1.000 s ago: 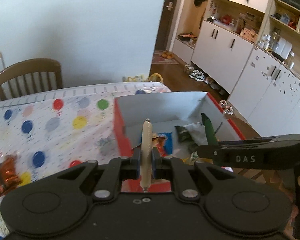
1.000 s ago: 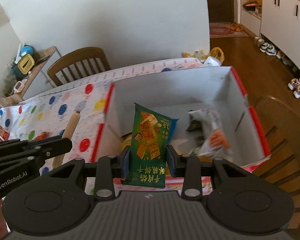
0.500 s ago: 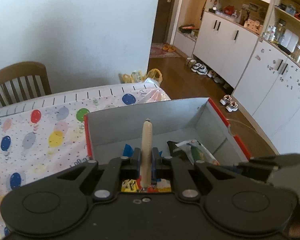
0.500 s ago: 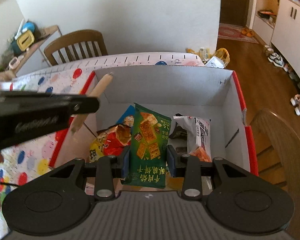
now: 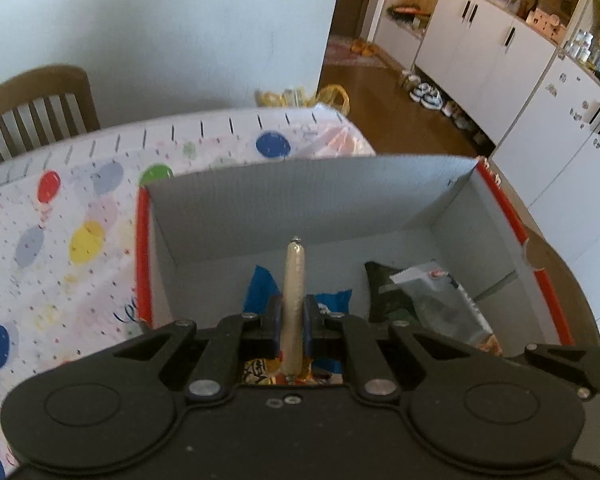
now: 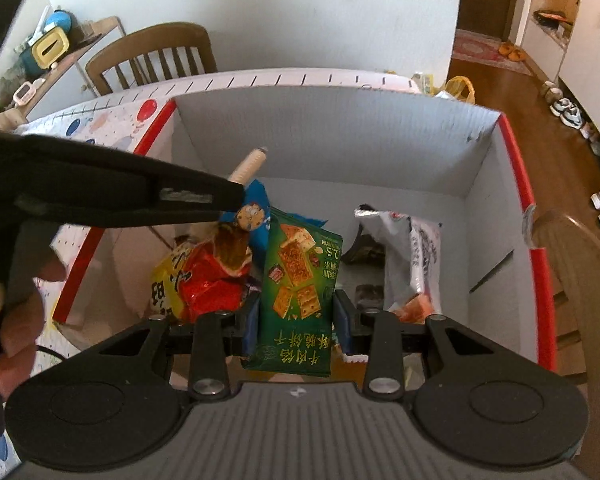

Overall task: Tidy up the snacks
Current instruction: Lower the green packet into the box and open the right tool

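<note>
My left gripper (image 5: pixel 292 320) is shut on a thin beige sausage stick (image 5: pixel 293 292) that stands upright over the open cardboard box (image 5: pixel 300 196) with red rims. In the right wrist view the same stick (image 6: pixel 249 164) pokes out past the left gripper's black body (image 6: pixel 100 188) above the box's left side. My right gripper (image 6: pixel 296 312) is shut on a green cracker packet (image 6: pixel 298 280), held above the box's near middle. Inside the box lie a red and yellow bag (image 6: pixel 196 280), a blue cookie packet (image 6: pixel 256 212) and a white packet (image 6: pixel 416 256).
The box (image 6: pixel 340 136) sits on a table with a balloon-print cloth (image 5: pixel 60 232). A wooden chair (image 6: pixel 156 56) stands behind the table, another chair back (image 6: pixel 580 280) at the right. A person's hand (image 6: pixel 16 320) holds the left gripper. White cabinets (image 5: pixel 500 60) line the far room.
Both grippers have come down and forward over the box. The left one moved right from over the tablecloth to above the box's inside. Both grips are unchanged.
</note>
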The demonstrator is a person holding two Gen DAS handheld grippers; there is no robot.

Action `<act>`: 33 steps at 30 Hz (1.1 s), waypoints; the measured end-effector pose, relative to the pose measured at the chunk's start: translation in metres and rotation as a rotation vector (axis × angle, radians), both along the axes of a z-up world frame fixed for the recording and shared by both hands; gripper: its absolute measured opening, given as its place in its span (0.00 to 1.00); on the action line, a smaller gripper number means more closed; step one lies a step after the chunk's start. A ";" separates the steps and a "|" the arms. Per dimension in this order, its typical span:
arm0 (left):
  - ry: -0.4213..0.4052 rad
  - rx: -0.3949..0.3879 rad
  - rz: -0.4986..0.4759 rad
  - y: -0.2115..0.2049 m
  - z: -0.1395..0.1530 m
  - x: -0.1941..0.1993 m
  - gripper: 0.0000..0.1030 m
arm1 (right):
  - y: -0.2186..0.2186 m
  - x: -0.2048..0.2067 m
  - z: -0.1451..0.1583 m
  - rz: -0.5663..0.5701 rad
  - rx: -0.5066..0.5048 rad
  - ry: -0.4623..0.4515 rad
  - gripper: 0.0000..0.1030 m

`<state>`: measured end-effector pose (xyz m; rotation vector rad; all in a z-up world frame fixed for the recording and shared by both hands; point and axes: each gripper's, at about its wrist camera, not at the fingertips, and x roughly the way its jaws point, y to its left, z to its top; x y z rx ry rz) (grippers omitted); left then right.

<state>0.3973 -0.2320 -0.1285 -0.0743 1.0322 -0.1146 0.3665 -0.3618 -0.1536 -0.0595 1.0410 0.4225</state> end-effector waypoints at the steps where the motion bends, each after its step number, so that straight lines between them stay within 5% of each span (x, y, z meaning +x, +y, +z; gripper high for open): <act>1: 0.007 0.003 -0.004 -0.001 -0.002 0.001 0.07 | 0.001 0.000 -0.002 0.003 -0.010 0.000 0.35; 11: 0.044 0.041 -0.028 -0.008 -0.018 0.006 0.08 | 0.003 0.002 -0.011 -0.005 -0.020 0.008 0.35; 21: 0.014 0.045 -0.011 -0.005 -0.006 -0.002 0.29 | -0.006 -0.003 -0.003 -0.020 0.010 -0.012 0.41; 29: -0.033 0.030 -0.001 0.001 0.015 -0.018 0.35 | -0.018 -0.009 0.017 -0.040 0.039 -0.052 0.51; 33: -0.070 0.034 0.011 0.004 0.028 -0.030 0.50 | -0.021 -0.014 0.028 -0.043 0.051 -0.073 0.52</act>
